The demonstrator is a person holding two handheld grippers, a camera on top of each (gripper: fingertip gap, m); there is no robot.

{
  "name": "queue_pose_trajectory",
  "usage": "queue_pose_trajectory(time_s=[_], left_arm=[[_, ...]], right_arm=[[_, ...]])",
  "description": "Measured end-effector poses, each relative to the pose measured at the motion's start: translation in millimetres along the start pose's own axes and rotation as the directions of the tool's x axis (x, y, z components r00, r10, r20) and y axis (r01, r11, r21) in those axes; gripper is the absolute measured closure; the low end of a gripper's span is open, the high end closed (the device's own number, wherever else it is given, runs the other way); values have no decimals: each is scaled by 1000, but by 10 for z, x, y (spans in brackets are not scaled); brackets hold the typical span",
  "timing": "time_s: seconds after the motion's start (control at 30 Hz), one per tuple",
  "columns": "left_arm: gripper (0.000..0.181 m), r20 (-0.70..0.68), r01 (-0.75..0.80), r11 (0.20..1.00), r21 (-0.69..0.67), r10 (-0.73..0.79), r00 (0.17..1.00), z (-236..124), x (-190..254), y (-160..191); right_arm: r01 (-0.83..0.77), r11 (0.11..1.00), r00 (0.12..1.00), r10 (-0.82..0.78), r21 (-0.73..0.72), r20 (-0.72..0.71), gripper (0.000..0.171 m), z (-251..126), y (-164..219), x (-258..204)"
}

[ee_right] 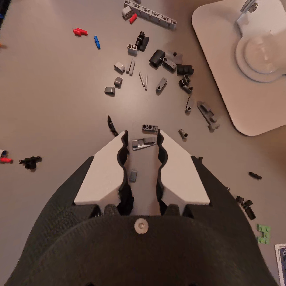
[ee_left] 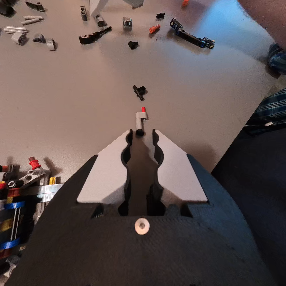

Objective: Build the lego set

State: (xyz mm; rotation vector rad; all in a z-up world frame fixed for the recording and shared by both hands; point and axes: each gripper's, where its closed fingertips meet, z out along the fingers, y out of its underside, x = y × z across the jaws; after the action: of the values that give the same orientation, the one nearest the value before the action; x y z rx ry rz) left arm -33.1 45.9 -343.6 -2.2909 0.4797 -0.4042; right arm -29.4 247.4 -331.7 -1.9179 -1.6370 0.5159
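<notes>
In the left wrist view my left gripper (ee_left: pixel 142 131) is open and empty above the table. A small grey L-shaped piece (ee_left: pixel 140 120) with a red pin and a black pin lies just ahead of its tips. A black connector (ee_left: pixel 140 91) lies farther ahead. A part-built model (ee_left: pixel 17 201) with red, yellow and blue parts stands at the lower left. In the right wrist view my right gripper (ee_right: pixel 142 133) is open and empty. A grey wedge piece (ee_right: pixel 144 143) lies between its tips, a dark grey holed connector (ee_right: pixel 149 127) just beyond, and a small grey tile (ee_right: pixel 133 175) between the fingers.
Several loose grey and black pieces (ee_right: pixel 156 69) lie ahead of the right gripper, with red pins (ee_right: pixel 80 32) and a blue pin (ee_right: pixel 97 42). A white stand base (ee_right: pixel 241 65) fills the upper right. A black and blue beam (ee_left: pixel 191 36) and a person's sleeve (ee_left: pixel 277 58) show in the left view. There is about 20 centimeters between the tips of the two grippers. Measured from the fingertips, the blue pin (ee_right: pixel 97 42) is 15 centimeters or so from the right gripper and 20 centimeters from the left.
</notes>
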Motion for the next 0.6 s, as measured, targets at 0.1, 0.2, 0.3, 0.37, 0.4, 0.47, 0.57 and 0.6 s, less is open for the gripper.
queue_pose_trajectory(time_s=[0.1,0.2,0.3,0.37,0.4,0.47,0.57,0.6], left_arm=[[156,-44,0,1000,9,0,999,-22,33,-26],[154,-91,-6,999,34,9,996,-70,69,-96],[153,-104,-16,998,54,21,994,-104,67,-146],[153,-116,-9,997,76,18,993,-118,63,-160],[153,-124,-3,997,82,13,992,-123,63,-159],[153,-131,6,996,85,5,991,-128,55,-145],[155,-138,15,995,102,-1,990,-158,29,-161],[155,-142,20,994,109,-4,990,-171,21,-172]], right_arm=[[-12,1000,1000,12,-22,-8,136,77,10,35],[-12,999,1000,12,-44,-4,136,136,32,42],[-1,998,1000,1,-60,-6,141,168,41,52],[5,998,1000,-5,-70,-3,146,174,42,57],[6,997,1000,-6,-74,0,150,176,42,55],[14,997,1000,-14,-81,7,150,179,37,44],[20,996,1000,-18,-88,22,151,181,28,8],[18,996,1000,-16,-86,27,151,181,21,-4]])
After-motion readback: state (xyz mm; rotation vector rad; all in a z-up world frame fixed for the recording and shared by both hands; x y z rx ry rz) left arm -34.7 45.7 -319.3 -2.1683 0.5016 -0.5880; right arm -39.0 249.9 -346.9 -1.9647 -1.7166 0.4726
